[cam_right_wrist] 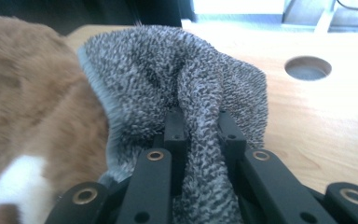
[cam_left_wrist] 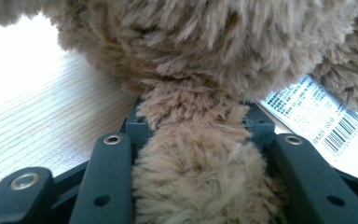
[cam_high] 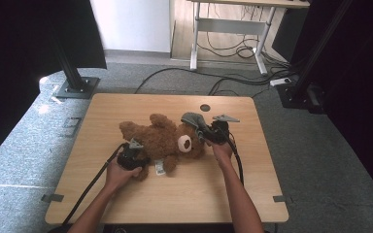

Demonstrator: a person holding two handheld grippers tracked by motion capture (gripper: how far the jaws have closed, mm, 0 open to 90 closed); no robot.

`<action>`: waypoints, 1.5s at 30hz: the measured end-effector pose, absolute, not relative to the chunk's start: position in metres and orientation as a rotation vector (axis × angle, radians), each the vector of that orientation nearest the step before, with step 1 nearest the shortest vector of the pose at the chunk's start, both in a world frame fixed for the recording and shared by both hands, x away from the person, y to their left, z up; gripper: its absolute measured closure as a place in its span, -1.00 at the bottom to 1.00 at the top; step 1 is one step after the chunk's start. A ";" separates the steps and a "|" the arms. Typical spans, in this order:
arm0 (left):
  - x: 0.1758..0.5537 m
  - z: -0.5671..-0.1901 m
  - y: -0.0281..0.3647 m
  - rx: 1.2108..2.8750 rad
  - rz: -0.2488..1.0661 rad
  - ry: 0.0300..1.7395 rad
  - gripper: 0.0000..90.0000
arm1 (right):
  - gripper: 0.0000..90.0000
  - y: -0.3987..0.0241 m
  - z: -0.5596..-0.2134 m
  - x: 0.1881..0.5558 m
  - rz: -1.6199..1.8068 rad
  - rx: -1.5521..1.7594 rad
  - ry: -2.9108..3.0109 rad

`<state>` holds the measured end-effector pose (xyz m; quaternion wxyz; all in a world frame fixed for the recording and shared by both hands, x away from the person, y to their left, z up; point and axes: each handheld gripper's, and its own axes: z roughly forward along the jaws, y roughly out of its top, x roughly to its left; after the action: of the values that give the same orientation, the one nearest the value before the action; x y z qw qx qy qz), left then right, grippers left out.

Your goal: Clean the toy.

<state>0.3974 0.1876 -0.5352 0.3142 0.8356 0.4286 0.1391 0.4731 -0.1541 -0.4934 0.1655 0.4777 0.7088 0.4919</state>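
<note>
While teddy bear (cam_high: 162,141) lies, grey hat (cam_right_wrist: 182,88) pinched

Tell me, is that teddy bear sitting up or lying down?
Lying down. The teddy bear is stretched across the table, head toward the right gripper, with the left gripper clamped on one limb.

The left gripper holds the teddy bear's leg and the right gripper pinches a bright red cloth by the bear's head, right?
Not quite. The cloth is grey, not red, as the right gripper view shows. The right gripper pinches it by the teddy bear, and the left gripper holds the bear's leg.
</note>
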 end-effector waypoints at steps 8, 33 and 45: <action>0.397 -0.535 0.188 2.201 0.367 1.130 0.26 | 0.76 -0.163 -0.510 0.470 1.362 1.464 2.051; 0.396 -0.536 0.188 2.199 0.374 1.120 0.27 | 0.77 -0.189 -0.522 0.438 1.386 1.435 2.096; 0.396 -0.536 0.187 2.199 0.379 1.119 0.27 | 0.77 -0.161 -0.459 0.457 1.506 1.246 2.011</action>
<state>0.3958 0.1872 -0.5363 0.3169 0.8356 0.4251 0.1438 0.4571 -0.1614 -0.4591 0.1676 0.4380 0.7069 0.5295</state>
